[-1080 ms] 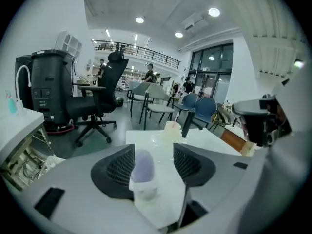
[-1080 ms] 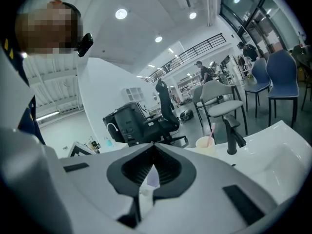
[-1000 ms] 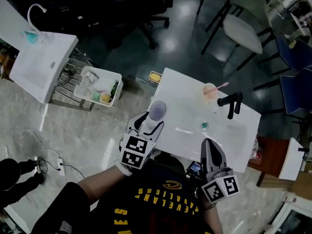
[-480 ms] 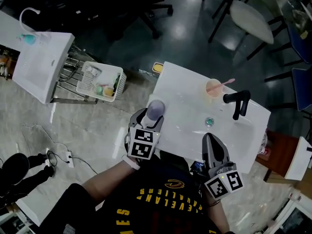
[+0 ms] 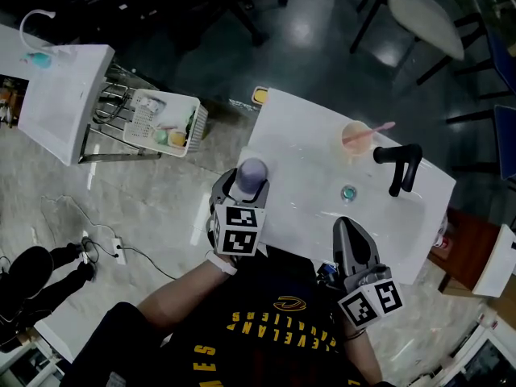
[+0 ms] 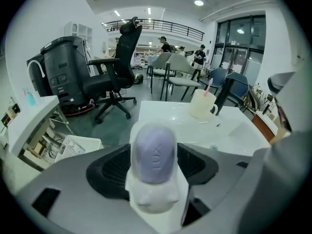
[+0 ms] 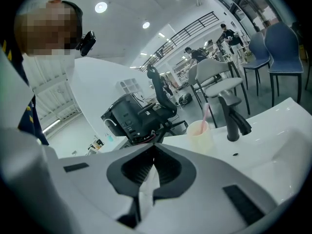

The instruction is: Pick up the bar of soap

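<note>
A purple bar of soap (image 5: 252, 172) (image 6: 155, 152) stands on end on a white holder (image 6: 152, 199) at the left edge of the white sink counter (image 5: 306, 147). My left gripper (image 5: 242, 190) (image 6: 155, 165) points down over it. Its jaws have just been opening and stand wide, one black pad on each side of the soap, neither visibly pressing on it. My right gripper (image 5: 345, 226) (image 7: 152, 152) hovers at the counter's near edge, its jaw tips together with nothing between them.
A cream cup with a pink toothbrush (image 5: 355, 139) (image 7: 201, 133) and a black faucet (image 5: 401, 166) stand at the back of the basin, whose drain (image 5: 348, 192) is teal. On the floor to the left are a white basket (image 5: 161, 119) and a second white unit (image 5: 56, 95).
My left gripper has sunk lower around the soap and its jaws stand wider. The right gripper has dropped a little at the near edge. The soap has stayed on its holder.
</note>
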A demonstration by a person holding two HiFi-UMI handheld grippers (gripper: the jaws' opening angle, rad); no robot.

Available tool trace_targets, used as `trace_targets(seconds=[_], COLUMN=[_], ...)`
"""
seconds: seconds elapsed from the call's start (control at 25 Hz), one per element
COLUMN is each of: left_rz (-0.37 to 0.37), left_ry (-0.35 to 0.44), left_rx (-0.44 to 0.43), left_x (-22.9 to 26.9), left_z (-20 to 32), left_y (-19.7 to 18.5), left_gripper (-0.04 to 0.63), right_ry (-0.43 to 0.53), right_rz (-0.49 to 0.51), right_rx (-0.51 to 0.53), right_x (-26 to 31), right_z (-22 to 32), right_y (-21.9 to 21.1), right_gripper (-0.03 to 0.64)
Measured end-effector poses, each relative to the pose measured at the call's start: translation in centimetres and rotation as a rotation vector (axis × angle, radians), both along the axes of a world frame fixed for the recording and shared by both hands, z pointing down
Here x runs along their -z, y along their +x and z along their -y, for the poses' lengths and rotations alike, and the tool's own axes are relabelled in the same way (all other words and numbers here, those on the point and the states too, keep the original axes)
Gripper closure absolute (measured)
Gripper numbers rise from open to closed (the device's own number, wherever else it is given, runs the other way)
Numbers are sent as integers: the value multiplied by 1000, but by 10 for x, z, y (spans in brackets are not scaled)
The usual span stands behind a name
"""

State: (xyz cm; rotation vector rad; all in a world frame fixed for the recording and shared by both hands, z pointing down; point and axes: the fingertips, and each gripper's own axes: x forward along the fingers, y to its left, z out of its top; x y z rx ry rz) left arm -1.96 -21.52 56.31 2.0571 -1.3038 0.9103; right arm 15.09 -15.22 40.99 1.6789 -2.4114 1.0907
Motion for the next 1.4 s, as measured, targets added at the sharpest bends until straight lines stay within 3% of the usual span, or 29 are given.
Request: trace_targets(seconds=[0.32, 0.72, 1.0, 1.4], left_rz=[60, 65, 4, -44], left_ry=[-10, -2, -22, 8], left_rx=[27, 24, 25, 3], left_x=[-9, -11, -11, 12], left_z=[-3, -5, -3, -4], left_y=[-5, -2, -2, -7], left_gripper=[301, 328, 331, 331], right_ry=[-15, -2, 14, 51], right_rz=[6, 1, -2, -4], right_rx=[13, 17, 5, 4], right_x=[-4, 0, 5, 19], right_z=[2, 0, -3, -7], right_y=[5, 6, 10, 2], right_gripper=[609, 609, 609, 609])
